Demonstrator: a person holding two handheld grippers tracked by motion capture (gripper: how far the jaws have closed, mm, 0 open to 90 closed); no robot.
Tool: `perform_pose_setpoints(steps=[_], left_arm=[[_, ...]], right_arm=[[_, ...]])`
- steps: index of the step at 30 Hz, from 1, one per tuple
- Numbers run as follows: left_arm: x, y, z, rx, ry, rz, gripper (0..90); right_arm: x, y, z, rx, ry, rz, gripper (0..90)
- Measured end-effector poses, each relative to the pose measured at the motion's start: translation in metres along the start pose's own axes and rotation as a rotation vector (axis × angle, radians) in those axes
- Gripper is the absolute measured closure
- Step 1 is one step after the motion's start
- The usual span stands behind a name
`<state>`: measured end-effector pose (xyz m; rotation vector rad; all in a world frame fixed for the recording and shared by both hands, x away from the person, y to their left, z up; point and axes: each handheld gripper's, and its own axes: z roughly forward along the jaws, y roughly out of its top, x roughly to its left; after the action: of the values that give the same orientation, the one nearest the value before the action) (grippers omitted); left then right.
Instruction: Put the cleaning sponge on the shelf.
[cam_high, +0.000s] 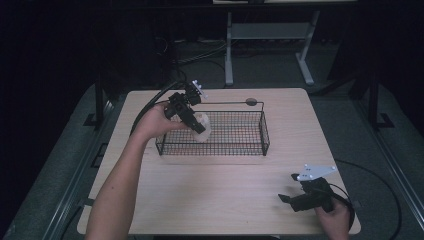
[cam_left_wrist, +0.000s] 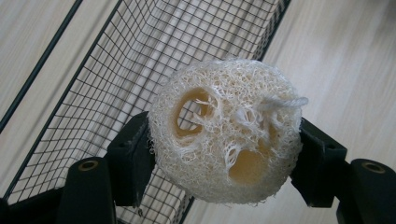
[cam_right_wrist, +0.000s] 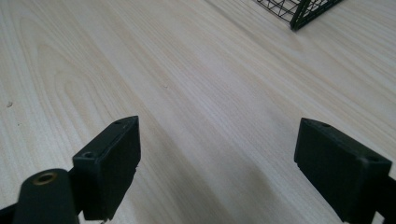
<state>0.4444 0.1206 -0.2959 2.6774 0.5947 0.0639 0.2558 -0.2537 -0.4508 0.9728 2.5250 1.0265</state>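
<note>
Left hand-held gripper (cam_left_wrist: 224, 154) clamps a loofah sponge (cam_left_wrist: 226, 130), seemingly over the wire basket (cam_high: 250, 146); right hand-held gripper (cam_right_wrist: 224, 168) gapes wide

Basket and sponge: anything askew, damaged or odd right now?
Nothing stands out. The wire basket sits level on the table, its mesh intact. The loofah sponge is held squarely by the left hand-held gripper; its holes look natural. The right hand-held gripper rests open.
</note>
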Motion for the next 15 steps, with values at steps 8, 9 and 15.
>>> perform_pose_setpoints(steps=[8,9,15], left_arm=[[0.011,0.003,0.014,0.005,0.013,-0.020,30.6],[0.011,0.003,0.015,0.006,0.019,-0.023,30.6],[0.013,0.005,0.025,0.028,0.024,-0.029,30.5]], right_arm=[[-0.001,0.000,-0.002,-0.004,-0.004,0.007,14.2],[-0.002,0.000,-0.002,-0.004,-0.003,0.007,14.2],[-0.002,-0.001,-0.002,-0.005,-0.001,0.005,14.2]])
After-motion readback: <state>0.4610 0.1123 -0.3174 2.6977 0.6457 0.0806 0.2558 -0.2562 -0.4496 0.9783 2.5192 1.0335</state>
